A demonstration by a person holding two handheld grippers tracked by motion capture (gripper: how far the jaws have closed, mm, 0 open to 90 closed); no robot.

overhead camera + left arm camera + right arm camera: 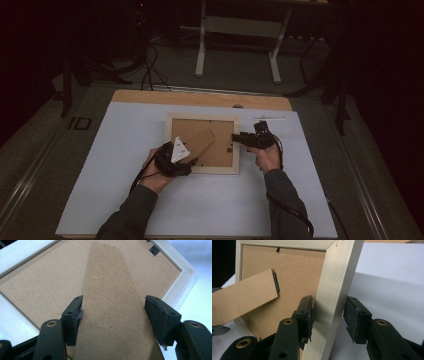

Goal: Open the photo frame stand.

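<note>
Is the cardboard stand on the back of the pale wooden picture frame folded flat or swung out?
Swung out. The brown cardboard easel stand angles away from the pale wooden picture frame's backing board, its free end lifted between the left gripper's jaws.

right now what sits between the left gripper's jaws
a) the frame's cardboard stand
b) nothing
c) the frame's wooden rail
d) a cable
a: in the left gripper view, the cardboard stand runs up between the left gripper's two jaws, over the picture frame's backing.

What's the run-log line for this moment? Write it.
left tongs: astride cardboard stand, grip unclear | right tongs: shut on picture frame rail
</note>
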